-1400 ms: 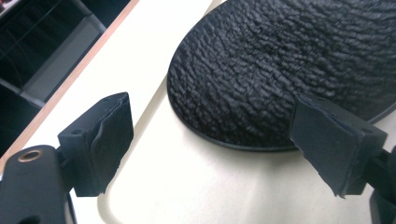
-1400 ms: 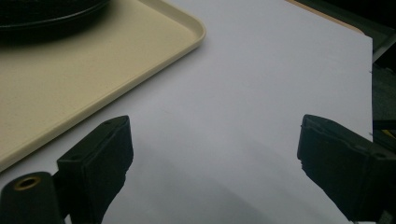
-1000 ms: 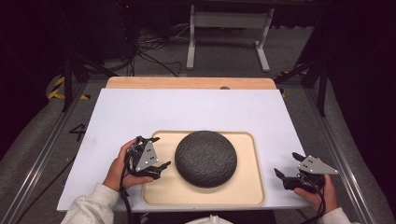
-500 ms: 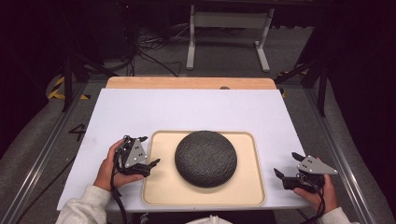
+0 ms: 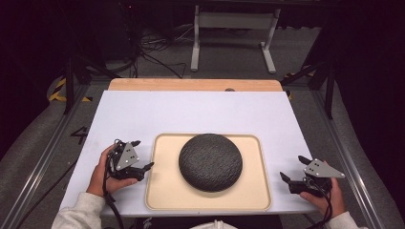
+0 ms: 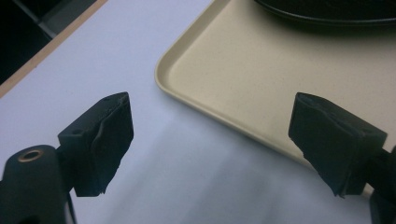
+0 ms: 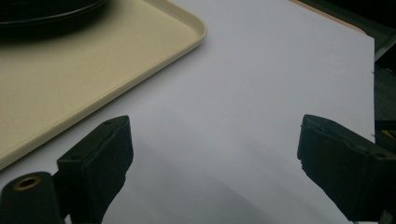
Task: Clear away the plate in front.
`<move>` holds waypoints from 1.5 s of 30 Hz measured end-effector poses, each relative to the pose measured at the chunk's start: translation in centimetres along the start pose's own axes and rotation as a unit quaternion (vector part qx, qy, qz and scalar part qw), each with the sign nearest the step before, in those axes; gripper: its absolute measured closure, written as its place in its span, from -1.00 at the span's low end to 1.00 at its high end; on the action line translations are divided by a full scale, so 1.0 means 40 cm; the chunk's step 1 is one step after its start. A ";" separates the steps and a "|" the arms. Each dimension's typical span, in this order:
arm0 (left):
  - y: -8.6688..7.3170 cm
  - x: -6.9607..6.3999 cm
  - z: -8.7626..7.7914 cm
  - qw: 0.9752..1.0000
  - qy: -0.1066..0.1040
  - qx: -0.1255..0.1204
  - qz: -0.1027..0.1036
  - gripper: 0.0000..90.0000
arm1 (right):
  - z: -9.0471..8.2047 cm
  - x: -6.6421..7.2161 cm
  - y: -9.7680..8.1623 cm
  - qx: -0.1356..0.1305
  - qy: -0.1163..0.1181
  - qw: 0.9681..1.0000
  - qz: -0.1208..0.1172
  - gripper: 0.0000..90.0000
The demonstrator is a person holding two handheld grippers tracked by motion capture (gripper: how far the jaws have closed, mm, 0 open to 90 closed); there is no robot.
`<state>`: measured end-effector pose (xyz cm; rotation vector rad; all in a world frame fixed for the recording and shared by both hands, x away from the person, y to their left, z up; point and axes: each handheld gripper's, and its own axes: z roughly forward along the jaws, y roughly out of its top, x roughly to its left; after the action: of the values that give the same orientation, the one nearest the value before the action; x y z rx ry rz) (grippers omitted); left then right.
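The dark dome (image 5: 210,162) on the tray (image 5: 162,191) sits between both grippers' wide-apart, empty jaws.

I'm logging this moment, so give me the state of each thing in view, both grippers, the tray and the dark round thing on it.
Left gripper: open, empty, beside the tray's left edge, one jaw over its rim.
Right gripper: open, empty, over the white sheet right of the tray.
Tray: flat on the white sheet, not held.
Dark round thing: resting on the tray, dome side up, untouched.
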<state>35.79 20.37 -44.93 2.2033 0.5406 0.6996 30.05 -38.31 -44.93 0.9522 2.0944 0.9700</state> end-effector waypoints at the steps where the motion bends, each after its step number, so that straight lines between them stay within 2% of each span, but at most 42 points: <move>1: -0.004 0.001 -0.002 1.000 0.000 0.001 -0.004 -0.66 | 0.000 0.000 0.000 0.000 0.000 1.000 -0.001 -0.76; 2: -0.007 0.003 -0.005 1.000 0.002 0.001 -0.002 -0.66 | 0.000 0.000 0.000 -0.001 0.000 1.000 -0.002 -0.76; 4: -0.016 0.004 -0.008 1.000 0.000 0.001 -0.014 -0.66 | 0.000 0.000 0.000 0.001 0.000 1.000 -0.001 -0.76; 7: -0.026 0.009 -0.014 1.000 0.000 0.001 -0.017 -0.66 | 0.001 0.001 0.001 0.000 0.000 1.000 -0.001 -0.76; 23: -0.091 0.015 -0.058 0.998 0.011 -0.003 -0.065 -0.67 | 0.002 0.001 0.002 0.001 0.001 1.000 -0.003 -0.76; 40: -0.107 0.005 -0.074 0.997 -0.004 -0.001 -0.079 -0.69 | 0.005 0.000 0.002 0.000 0.002 1.000 -0.004 -0.76; 45: -0.105 0.005 -0.075 0.997 -0.003 0.004 -0.073 -0.69 | 0.005 -0.001 0.002 -0.002 0.003 1.000 -0.004 -0.76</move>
<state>33.39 24.72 -46.35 2.1471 0.6953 0.6137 30.25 -38.23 -44.97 0.9397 2.0990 0.9726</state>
